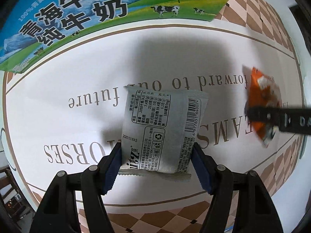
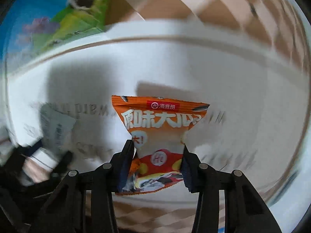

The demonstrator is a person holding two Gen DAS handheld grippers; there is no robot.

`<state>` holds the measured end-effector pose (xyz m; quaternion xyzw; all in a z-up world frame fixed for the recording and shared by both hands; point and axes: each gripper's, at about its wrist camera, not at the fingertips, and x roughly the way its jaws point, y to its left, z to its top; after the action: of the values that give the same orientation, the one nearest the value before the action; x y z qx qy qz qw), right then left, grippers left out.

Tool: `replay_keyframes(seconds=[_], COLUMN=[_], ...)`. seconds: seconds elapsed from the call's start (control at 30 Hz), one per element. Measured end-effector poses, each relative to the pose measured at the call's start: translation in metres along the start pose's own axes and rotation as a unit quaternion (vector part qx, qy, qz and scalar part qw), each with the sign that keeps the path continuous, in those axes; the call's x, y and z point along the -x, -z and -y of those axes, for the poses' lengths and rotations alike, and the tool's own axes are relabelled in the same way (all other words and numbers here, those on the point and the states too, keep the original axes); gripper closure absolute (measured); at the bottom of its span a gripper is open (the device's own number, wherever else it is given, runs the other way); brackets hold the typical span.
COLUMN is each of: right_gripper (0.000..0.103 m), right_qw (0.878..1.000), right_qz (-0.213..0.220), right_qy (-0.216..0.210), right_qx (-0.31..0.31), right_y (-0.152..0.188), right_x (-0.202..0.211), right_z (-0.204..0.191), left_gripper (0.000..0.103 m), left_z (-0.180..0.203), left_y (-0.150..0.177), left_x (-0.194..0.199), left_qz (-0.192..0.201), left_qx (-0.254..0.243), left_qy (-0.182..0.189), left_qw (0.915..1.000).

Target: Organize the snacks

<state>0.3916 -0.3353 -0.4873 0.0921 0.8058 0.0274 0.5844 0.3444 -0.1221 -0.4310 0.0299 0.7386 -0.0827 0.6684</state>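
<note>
My left gripper (image 1: pixel 157 145) is shut on a silver-grey snack packet (image 1: pixel 159 124), printed back side up, held over the white tablecloth (image 1: pixel 58 101). My right gripper (image 2: pixel 158 147) is shut on an orange snack packet (image 2: pixel 159 124) with white Chinese lettering, pinched at its middle. In the left wrist view the orange packet (image 1: pixel 262 97) shows at the right, clamped by the right gripper's finger (image 1: pixel 272 116). In the blurred right wrist view the silver packet (image 2: pixel 56 128) and the left gripper show at the left.
A blue-and-green milk carton box (image 1: pixel 77 15) stands at the far side of the cloth; it also shows in the right wrist view (image 2: pixel 48 19). The cloth has brown lettering and a brown-checkered border (image 1: pixel 262 19).
</note>
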Motion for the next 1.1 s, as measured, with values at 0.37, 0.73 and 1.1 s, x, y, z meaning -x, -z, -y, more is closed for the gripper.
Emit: replay_keyframes(seconds=[0.37,0.73,1.1], right_gripper=[0.020,0.066,0.068], right_qw=[0.997,0.996,0.985], right_qz=[0.047,0.062,0.160], right_qy=[-0.030,0.053,-0.052], right_qx=[-0.062,-0.034,0.037], right_y=[0.013,0.042,0.098], right_x=[0.027,0.012,0.150], right_z=[0.020,-0.010,-0.059], left_gripper=[0.032,0.034,0.034], left_z=[0.020,-0.004,-0.054], left_y=[-0.017,-0.010,-0.011], left_x=[0.009,0.030,0.198], left_qz=[0.017,0.030,0.139], left_qx=[-0.045,-0.008,0.015], left_qy=[-0.012,0.020,0.102], left_qw=[0.9988,0.9993,0.9850])
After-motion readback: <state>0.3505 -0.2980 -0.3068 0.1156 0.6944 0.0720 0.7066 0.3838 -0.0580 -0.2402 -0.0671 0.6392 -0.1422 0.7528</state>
